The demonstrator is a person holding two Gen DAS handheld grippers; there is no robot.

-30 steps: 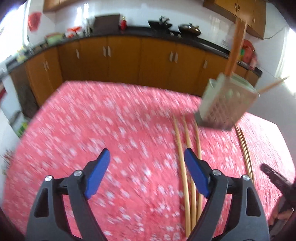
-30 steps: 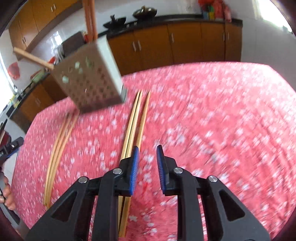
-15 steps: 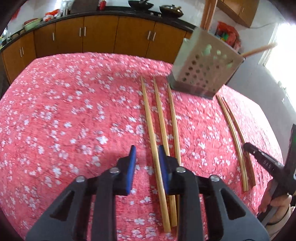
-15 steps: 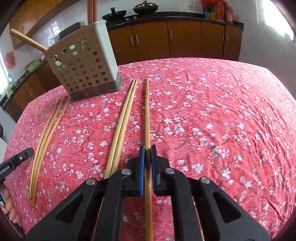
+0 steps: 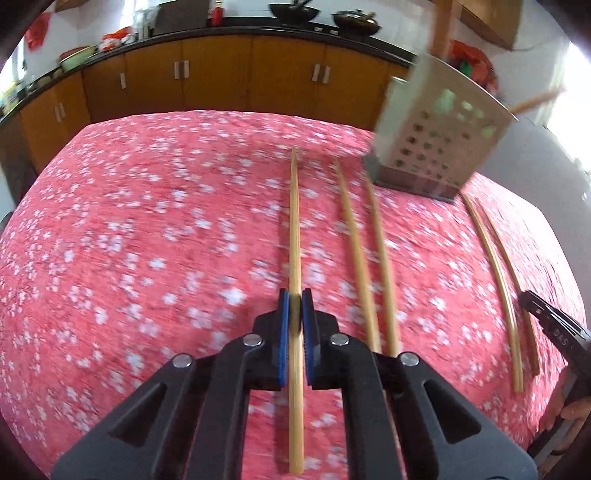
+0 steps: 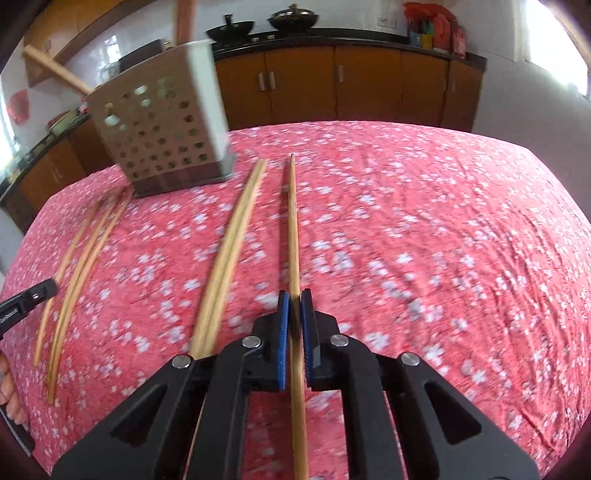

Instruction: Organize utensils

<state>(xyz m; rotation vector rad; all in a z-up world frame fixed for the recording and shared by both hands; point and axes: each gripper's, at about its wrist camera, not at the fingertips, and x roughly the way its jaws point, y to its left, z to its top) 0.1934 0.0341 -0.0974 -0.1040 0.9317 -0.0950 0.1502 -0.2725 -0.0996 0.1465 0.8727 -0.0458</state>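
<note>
One chopstick (image 5: 294,236) is clamped between the blue pads of the left gripper (image 5: 295,301), whose jaws are closed tight on it, the stick running straight ahead over the red flowered tablecloth (image 5: 147,240). A second chopstick (image 6: 293,229) is gripped the same way by the right gripper (image 6: 294,301), its jaws likewise pressed shut on the wood. Whether either stick is lifted clear of the cloth cannot be told.

Just right of the left gripper's stick, two more chopsticks (image 5: 365,258) are seen lying side by side on the cloth; in the right wrist view a close pair (image 6: 229,251) lies just left of the held stick. Further out, near the table's edge, another few chopsticks (image 6: 74,273) are laid.

A perforated utensil holder (image 6: 162,129) is stood at the far end of the loose sticks, with wooden handles (image 6: 55,70) poking out of it. Behind the table, brown cabinets (image 6: 332,85) are set under a dark counter bearing pans (image 6: 291,16).
</note>
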